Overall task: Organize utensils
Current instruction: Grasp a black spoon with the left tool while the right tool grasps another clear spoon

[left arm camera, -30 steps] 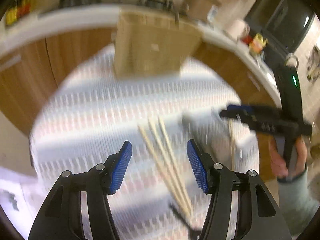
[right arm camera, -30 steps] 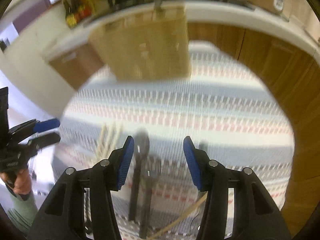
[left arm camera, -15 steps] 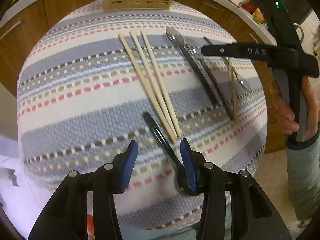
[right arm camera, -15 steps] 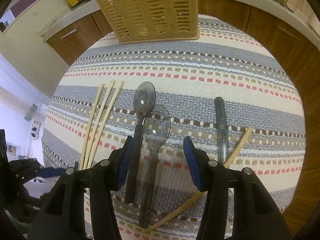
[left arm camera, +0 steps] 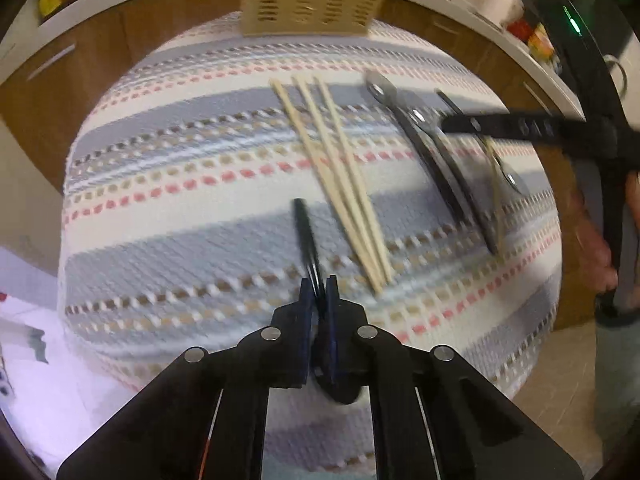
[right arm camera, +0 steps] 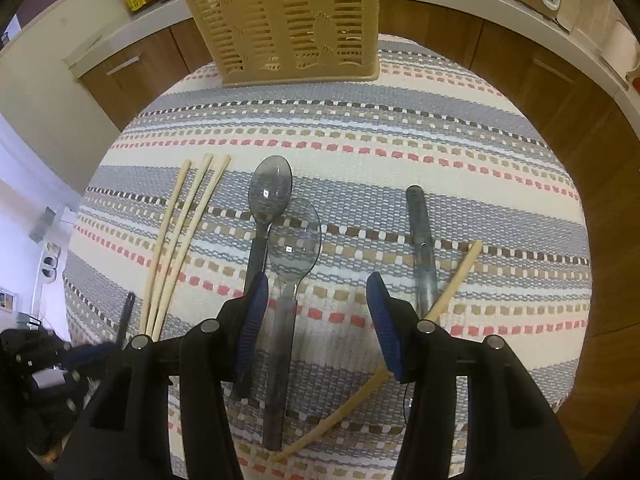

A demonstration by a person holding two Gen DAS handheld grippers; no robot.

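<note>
Left tool: blue pads pressed together on the handle of a dark spoon, whose bowl end sits back between the tool's arms. The handle points away toward the far side, over the near-left part of the striped cloth on the tabletop (left wrist view is blurred; whether the spoon touches the cloth, cannot tell).

Right tool: fingers spread wide, nothing between them, hovering over the near middle of the cloth above the handle of a clear grey spoon.

- Second grey spoon lies just left of it, bowls overlapping, both bowls pointing far.
- Three pale chopsticks lie side by side left of the spoons, fanning slightly at the far ends.
- Right of the spoons: a third grey utensil, handle end pointing far, crossed near its near end by a single chopstick lying diagonally.
- Beige slotted utensil basket stands upright at the far edge of the cloth, well apart from everything else.
- Brown cabinets under a white counter run behind.
</note>
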